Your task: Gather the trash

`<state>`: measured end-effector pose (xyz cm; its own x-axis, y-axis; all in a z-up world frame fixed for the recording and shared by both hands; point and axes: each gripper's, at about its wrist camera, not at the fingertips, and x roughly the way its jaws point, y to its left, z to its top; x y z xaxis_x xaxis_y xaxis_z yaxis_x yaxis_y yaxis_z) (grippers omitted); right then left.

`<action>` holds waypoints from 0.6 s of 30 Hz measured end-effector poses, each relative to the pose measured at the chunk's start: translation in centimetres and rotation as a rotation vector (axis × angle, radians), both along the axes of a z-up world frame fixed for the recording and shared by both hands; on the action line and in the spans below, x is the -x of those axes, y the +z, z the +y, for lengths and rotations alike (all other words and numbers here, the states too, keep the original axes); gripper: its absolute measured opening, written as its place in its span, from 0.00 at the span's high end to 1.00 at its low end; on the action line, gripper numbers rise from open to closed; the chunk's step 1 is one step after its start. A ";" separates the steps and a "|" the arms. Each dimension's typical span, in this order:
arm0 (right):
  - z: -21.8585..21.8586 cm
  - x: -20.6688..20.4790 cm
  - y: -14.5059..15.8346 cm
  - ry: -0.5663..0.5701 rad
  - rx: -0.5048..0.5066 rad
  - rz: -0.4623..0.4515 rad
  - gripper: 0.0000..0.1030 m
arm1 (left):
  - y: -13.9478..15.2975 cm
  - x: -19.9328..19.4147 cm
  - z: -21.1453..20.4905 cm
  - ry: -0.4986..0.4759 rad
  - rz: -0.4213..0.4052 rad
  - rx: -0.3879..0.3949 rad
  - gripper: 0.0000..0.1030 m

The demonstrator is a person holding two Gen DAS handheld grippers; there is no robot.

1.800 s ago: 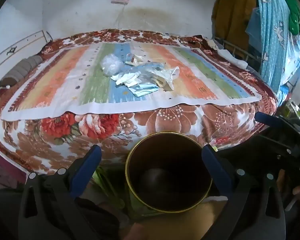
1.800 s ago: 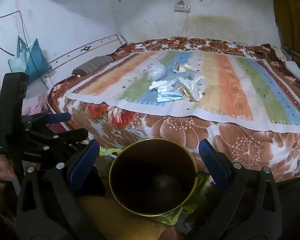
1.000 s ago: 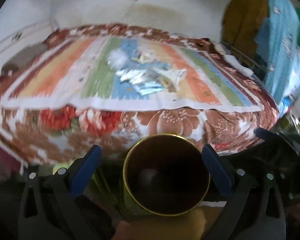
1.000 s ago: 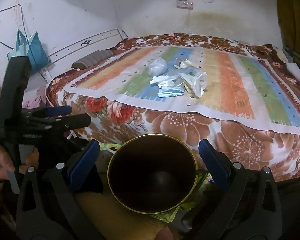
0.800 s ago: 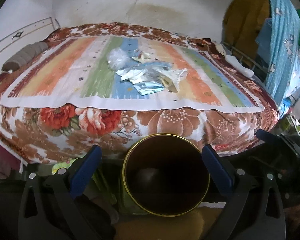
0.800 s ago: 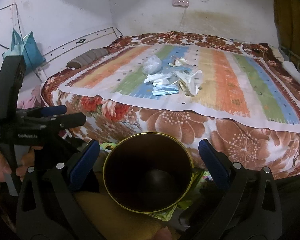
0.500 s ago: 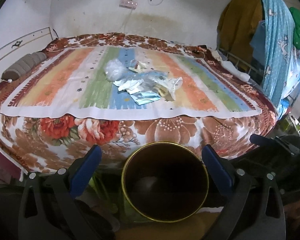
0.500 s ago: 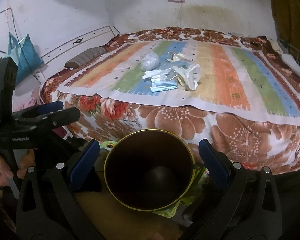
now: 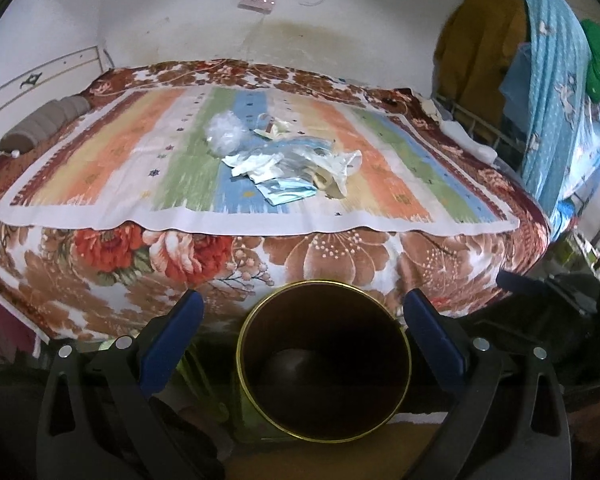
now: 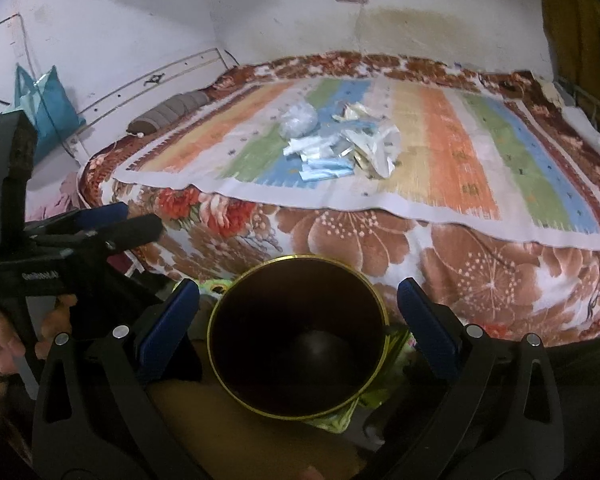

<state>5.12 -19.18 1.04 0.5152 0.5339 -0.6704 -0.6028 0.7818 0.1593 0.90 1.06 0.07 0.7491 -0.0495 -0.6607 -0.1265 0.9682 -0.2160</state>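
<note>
A pile of trash [image 9: 288,162], made of white and pale blue wrappers and a crumpled clear plastic ball [image 9: 225,136], lies on the striped sheet in the middle of the bed; it also shows in the right wrist view [image 10: 336,152]. A dark round bin with a gold rim [image 9: 324,364] stands on the floor in front of the bed, empty, also in the right wrist view [image 10: 298,340]. My left gripper [image 9: 304,314] is open and empty above the bin. My right gripper [image 10: 298,306] is open and empty above it too.
The bed with a floral blanket [image 9: 300,256] fills the middle. A grey bolster [image 9: 44,126] lies at its far left. Clothes hang on a rack [image 9: 548,80] at the right. A teal bag [image 10: 44,100] hangs on the left wall. The left gripper's body [image 10: 60,248] shows at left in the right wrist view.
Both grippers have shifted slightly over the bin, staying open and empty. The trash pile has not moved.
</note>
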 end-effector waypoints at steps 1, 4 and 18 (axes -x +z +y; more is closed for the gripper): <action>-0.1 -0.1 0.0 0.000 -0.001 0.004 0.08 | 0.0 0.0 0.1 0.005 0.001 0.005 0.05; 0.0 -0.3 -0.1 -0.007 0.004 0.005 0.08 | 0.1 0.0 0.1 0.003 -0.001 0.011 0.05; 0.2 -0.3 -0.4 0.019 0.002 0.020 0.08 | 0.0 -0.1 -0.2 -0.009 0.003 -0.003 0.06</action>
